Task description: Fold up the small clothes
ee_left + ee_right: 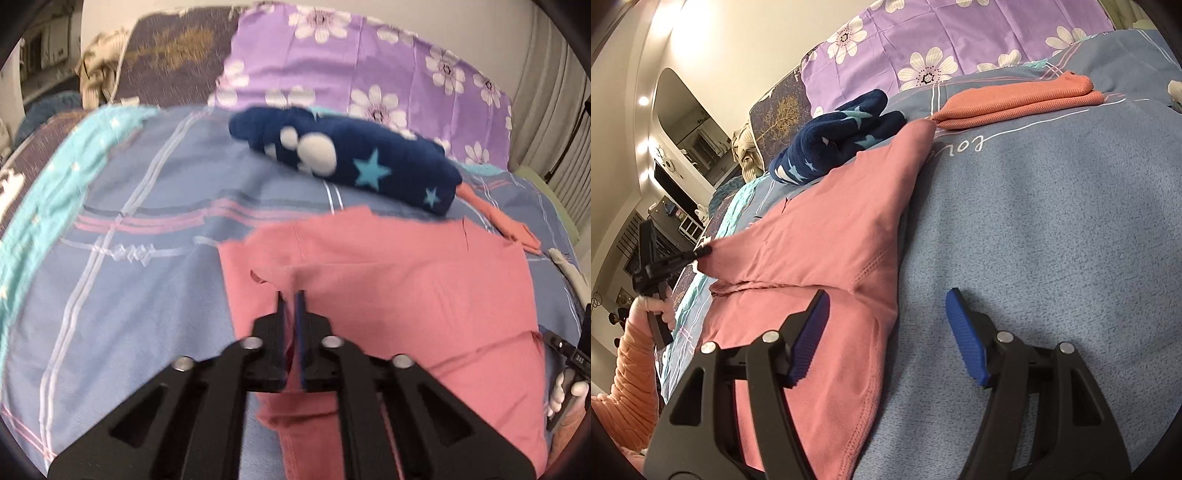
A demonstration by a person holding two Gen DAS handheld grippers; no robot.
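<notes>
Left gripper (291, 295) clamped on a raised fold of the pink garment (406, 280), which lies ahead on the blue bedsheet (147, 266). Right gripper (886, 314) released, jaws spread, garment edge under its left finger.

Layout on the bed. The pink knit garment (388, 280) lies spread on the blue-grey plaid bedsheet (140, 258), directly ahead of the left gripper (291, 295), whose closed fingers pinch a raised fold of it. Behind the garment lies the navy star-printed fleece bundle (343, 155); behind that, the purple floral-print pillow (369, 62). To the right of the bundle rests the folded coral mesh cloth (1015, 101). The right gripper (886, 317), fingers spread apart, straddles the pink garment's right edge, above the sheet.
</notes>
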